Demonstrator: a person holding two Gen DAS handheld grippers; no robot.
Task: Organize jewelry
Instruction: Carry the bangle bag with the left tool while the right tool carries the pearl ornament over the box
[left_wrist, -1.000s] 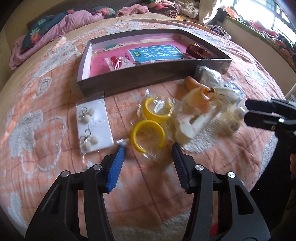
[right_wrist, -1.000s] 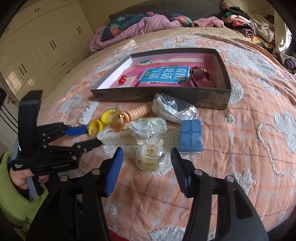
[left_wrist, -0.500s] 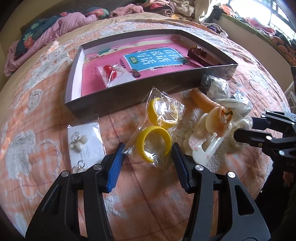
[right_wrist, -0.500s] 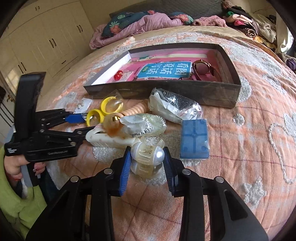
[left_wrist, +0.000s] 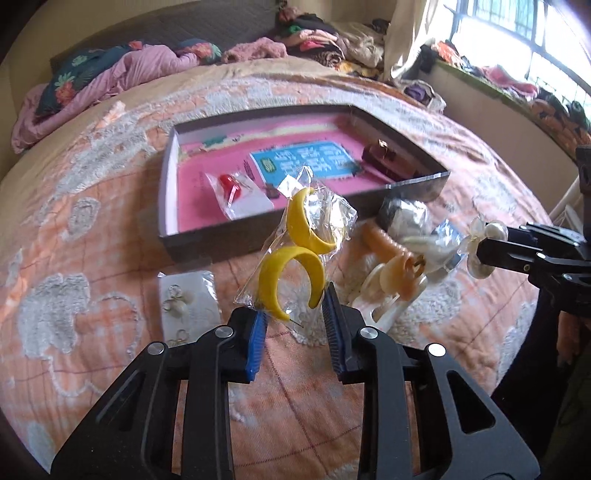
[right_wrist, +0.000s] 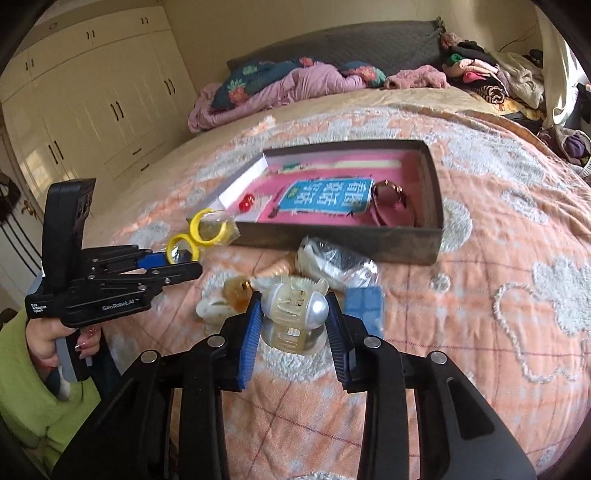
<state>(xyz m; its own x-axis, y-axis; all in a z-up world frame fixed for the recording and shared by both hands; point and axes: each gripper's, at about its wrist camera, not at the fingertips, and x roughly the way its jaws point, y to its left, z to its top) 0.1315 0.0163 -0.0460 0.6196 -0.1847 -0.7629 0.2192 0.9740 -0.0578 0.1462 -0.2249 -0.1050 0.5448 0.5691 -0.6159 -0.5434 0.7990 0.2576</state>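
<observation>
A: Both grippers have come up off the bedspread (left_wrist: 92, 280) since a second ago, each with a load.

B: And the box (left_wrist: 258, 236)?

A: Unmoved, beyond the pile. Left gripper (left_wrist: 295, 314) is closing its jaws on the clear bag of yellow hoops (left_wrist: 291, 273), which hangs clear of the cover. Right gripper (right_wrist: 293, 325) is clamped narrow on the pearl hair claw (right_wrist: 293, 306), also lifted.

B: So both picks look done.

A: I'd judge so; carrying them over the box wall comes next. Earring card (left_wrist: 188, 314) and other pieces remain outside.
</observation>
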